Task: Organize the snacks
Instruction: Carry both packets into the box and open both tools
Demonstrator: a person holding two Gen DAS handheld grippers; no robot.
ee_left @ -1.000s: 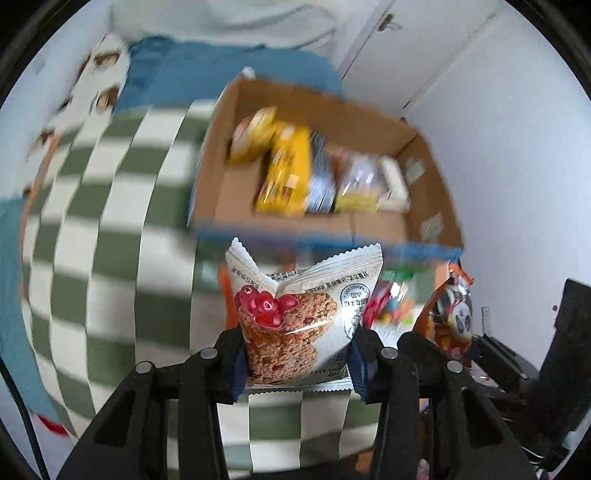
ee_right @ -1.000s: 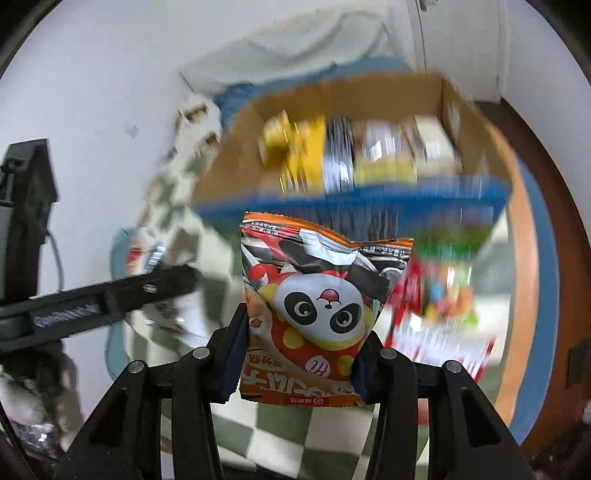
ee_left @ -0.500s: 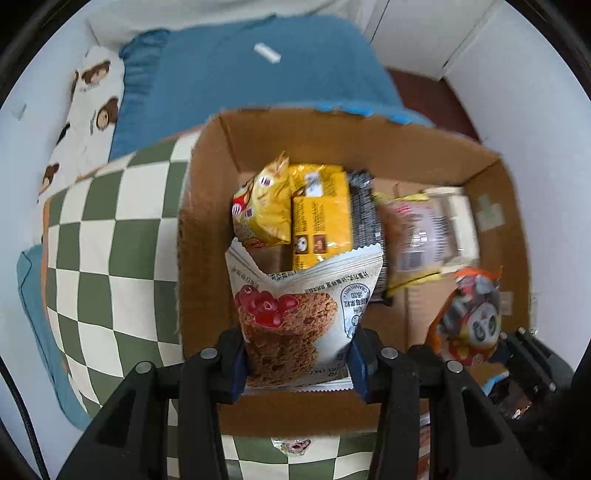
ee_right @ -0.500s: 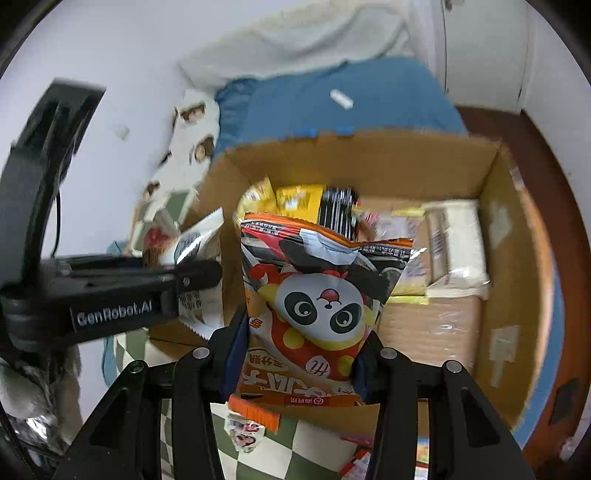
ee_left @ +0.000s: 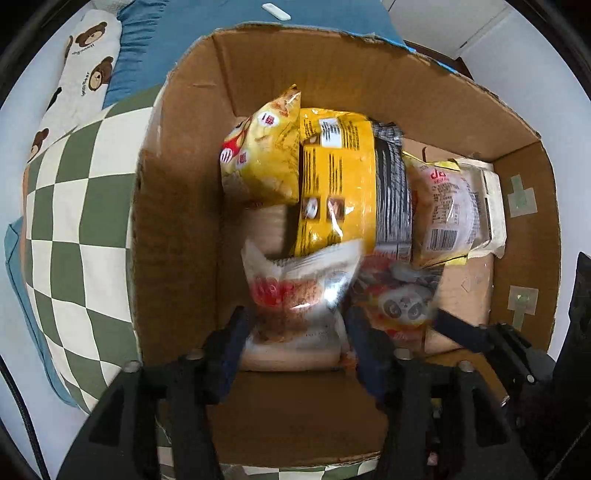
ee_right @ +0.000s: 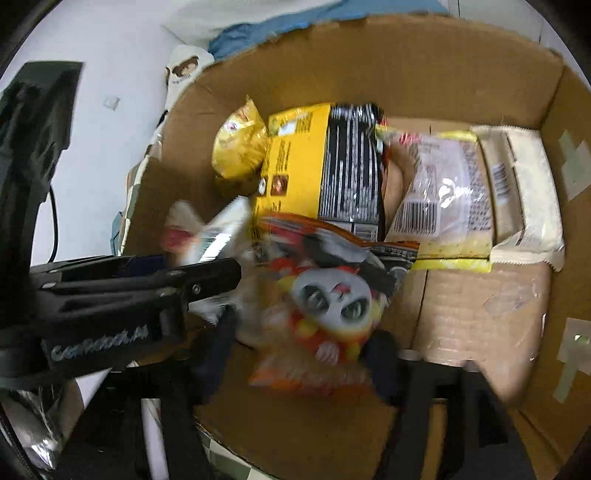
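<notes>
A cardboard box (ee_left: 177,206) holds several snack packets: yellow ones (ee_left: 332,177), a black one (ee_left: 391,199), pale ones (ee_left: 450,214). My left gripper (ee_left: 295,332) is inside the box with its jaws spread; the white oat-cookie packet (ee_left: 295,295) lies blurred between them, seemingly loose. My right gripper (ee_right: 303,354) is beside it, jaws also spread, with the orange panda packet (ee_right: 328,295) blurred between them. The box (ee_right: 406,62) and the left gripper's fingers (ee_right: 207,273) show in the right wrist view.
The box sits on a green-and-white checkered cloth (ee_left: 70,221) over a blue bedcover (ee_left: 177,33). A bear-print pillow (ee_left: 85,70) lies at the far left. Bare box floor (ee_right: 476,306) shows at the right.
Both grippers moved down into the box. Their jaws widened, and both packets look blurred and slipping out of the grip.
</notes>
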